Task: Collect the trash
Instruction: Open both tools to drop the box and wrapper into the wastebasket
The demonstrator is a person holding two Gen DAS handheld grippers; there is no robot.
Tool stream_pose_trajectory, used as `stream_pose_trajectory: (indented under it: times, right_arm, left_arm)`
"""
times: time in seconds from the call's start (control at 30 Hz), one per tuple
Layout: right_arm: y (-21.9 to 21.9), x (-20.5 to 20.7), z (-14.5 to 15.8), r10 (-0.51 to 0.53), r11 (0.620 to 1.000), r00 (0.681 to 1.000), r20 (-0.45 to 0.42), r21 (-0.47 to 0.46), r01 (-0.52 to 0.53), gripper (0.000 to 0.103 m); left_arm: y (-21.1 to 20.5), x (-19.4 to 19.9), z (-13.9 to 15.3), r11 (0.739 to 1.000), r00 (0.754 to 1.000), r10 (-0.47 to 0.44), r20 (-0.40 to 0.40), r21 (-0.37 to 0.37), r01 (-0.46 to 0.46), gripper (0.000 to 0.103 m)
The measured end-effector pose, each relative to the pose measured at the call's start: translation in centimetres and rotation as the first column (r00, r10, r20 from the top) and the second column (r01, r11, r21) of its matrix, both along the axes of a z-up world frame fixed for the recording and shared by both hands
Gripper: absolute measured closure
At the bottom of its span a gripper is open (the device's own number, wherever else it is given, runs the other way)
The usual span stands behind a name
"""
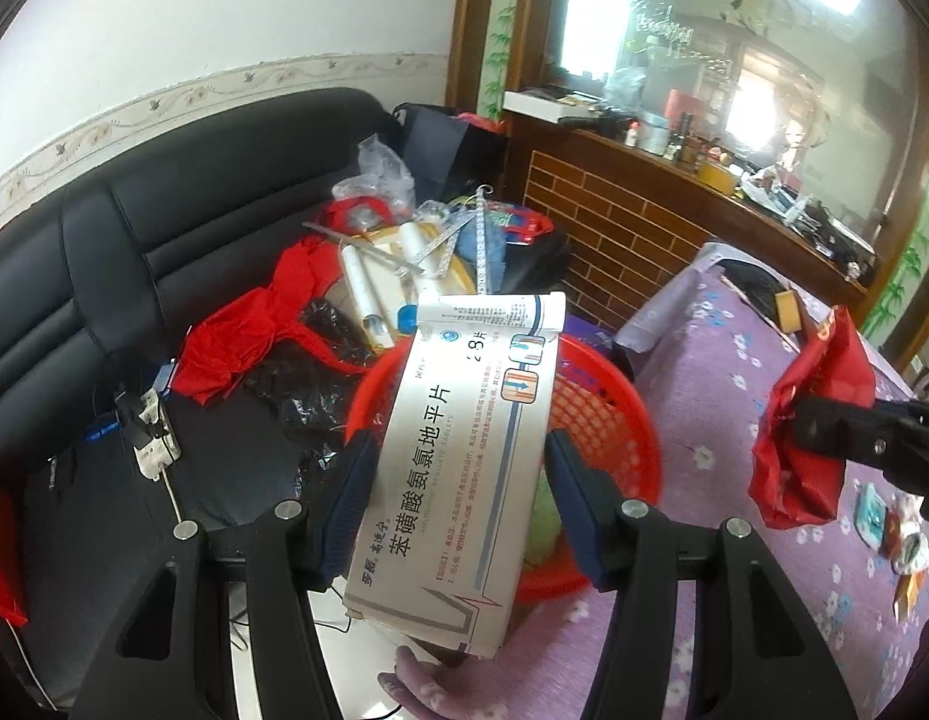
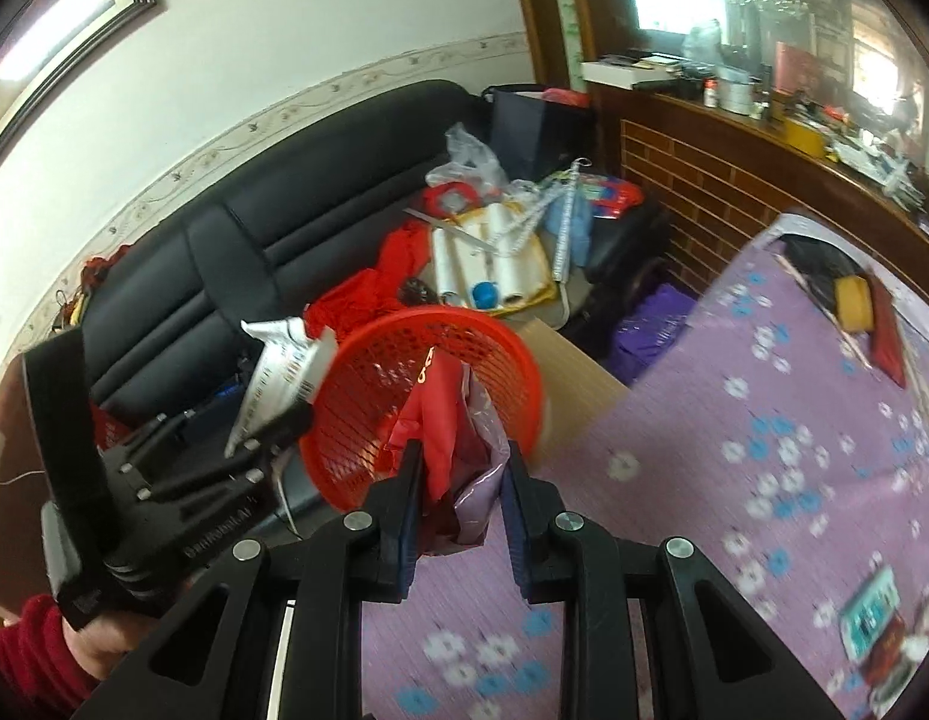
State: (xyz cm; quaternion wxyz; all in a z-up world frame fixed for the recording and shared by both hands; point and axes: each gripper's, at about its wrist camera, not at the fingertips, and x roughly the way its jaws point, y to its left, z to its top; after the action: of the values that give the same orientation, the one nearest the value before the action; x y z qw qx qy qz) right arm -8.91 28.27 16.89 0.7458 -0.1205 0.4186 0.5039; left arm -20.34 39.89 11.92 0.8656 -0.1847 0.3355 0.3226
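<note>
My left gripper [image 1: 458,468] is shut on a flattened white medicine box [image 1: 458,456] with blue print, held just above the red mesh basket [image 1: 608,414]. From the right wrist view the same box [image 2: 278,378] sticks up from the left gripper [image 2: 272,420] at the basket's left rim. My right gripper [image 2: 461,474] is shut on a bunch of red and pink plastic wrapper [image 2: 458,456], held in front of the basket [image 2: 428,372]. In the left wrist view the right gripper [image 1: 806,426] shows at the right with the red wrapper [image 1: 806,420].
A table with a purple flowered cloth [image 2: 734,450] carries more small packets at its right edge [image 2: 872,612]. A black sofa [image 1: 134,252] behind the basket is piled with red bags, black plastic, paper rolls and a power strip [image 1: 152,432]. A brick-faced wooden counter [image 1: 632,228] stands beyond.
</note>
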Motion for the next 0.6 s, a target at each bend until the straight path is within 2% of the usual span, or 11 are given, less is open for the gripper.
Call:
stream_pose_trajectory:
  times: [0.37, 0.4, 0.47, 0.53, 0.6]
  right_arm:
    - [6.9, 2.3, -2.6, 0.004, 0.999, 0.999, -0.032, -0.036, -0.005, 0.074]
    - [7.2, 2.6, -2.8, 0.001, 0.999, 0.999, -0.034, -0.038, -0.002, 0.071]
    - [7.9, 3.3, -3.3, -0.005, 0.999, 0.999, -0.049, -0.043, 0.002, 0.058]
    - [8.2, 3.8, -3.4, -0.016, 0.999, 0.998, -0.054, -0.04, 0.014, 0.054]
    - [7.9, 4.1, -3.3, -0.024, 0.999, 0.998, -0.056, -0.033, 0.022, 0.051]
  left_arm:
    - [3.0, 2.5, -1.7, 0.999, 1.0, -0.024, -0.015, -0.034, 0.023, 0.046]
    - [3.2, 2.6, -1.9, 0.999, 1.0, -0.027, -0.015, -0.039, 0.026, 0.045]
    - [3.4, 2.9, -2.2, 0.998, 0.999, -0.035, -0.019, -0.053, 0.034, 0.042]
    - [3.5, 2.8, -2.3, 0.998, 0.999, -0.029, -0.017, -0.056, 0.028, 0.036]
    - [3.5, 2.7, -2.3, 0.998, 0.999, -0.031, -0.016, -0.056, 0.03, 0.035]
